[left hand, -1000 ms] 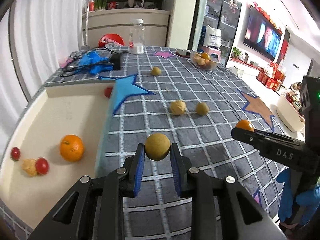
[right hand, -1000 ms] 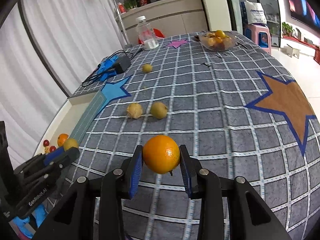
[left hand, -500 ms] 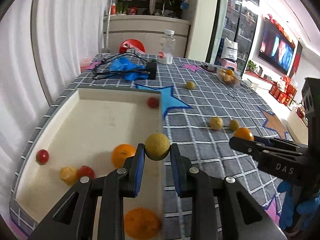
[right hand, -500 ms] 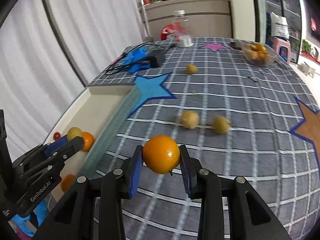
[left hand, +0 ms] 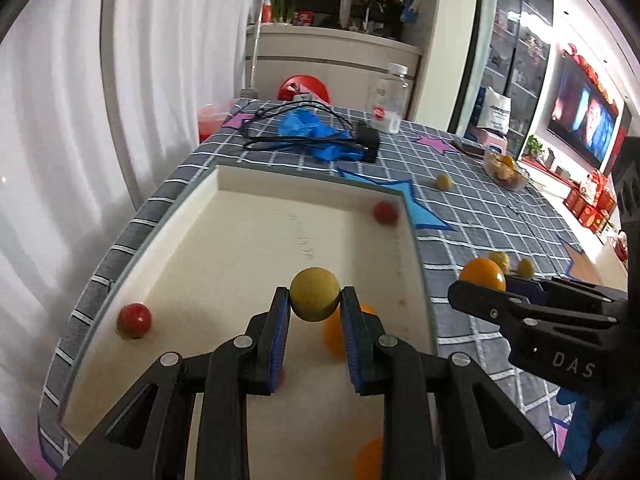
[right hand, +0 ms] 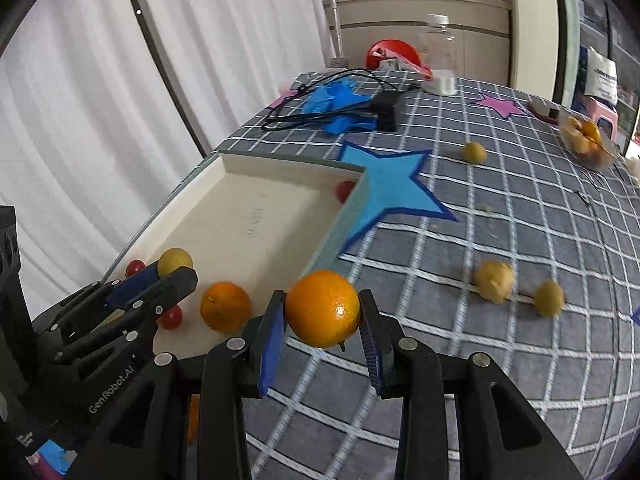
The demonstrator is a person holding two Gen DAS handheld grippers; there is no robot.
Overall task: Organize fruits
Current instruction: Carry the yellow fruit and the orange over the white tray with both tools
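My left gripper is shut on a small yellow-green fruit, held above the inside of the cream tray. My right gripper is shut on an orange, hovering over the tablecloth just right of the tray's right wall. In the tray lie an orange, red cherry tomatoes and another red fruit in the far corner. The right gripper with its orange shows at the right of the left wrist view.
Loose yellow fruits lie on the checked tablecloth. A glass bowl of fruit sits far right. Blue gloves, a black charger with cables and a clear bottle stand at the far end.
Both grippers have swung left with their fruits. The left one has gone from above the cloth to above the tray's inside. The right one has come close to the tray's right wall.
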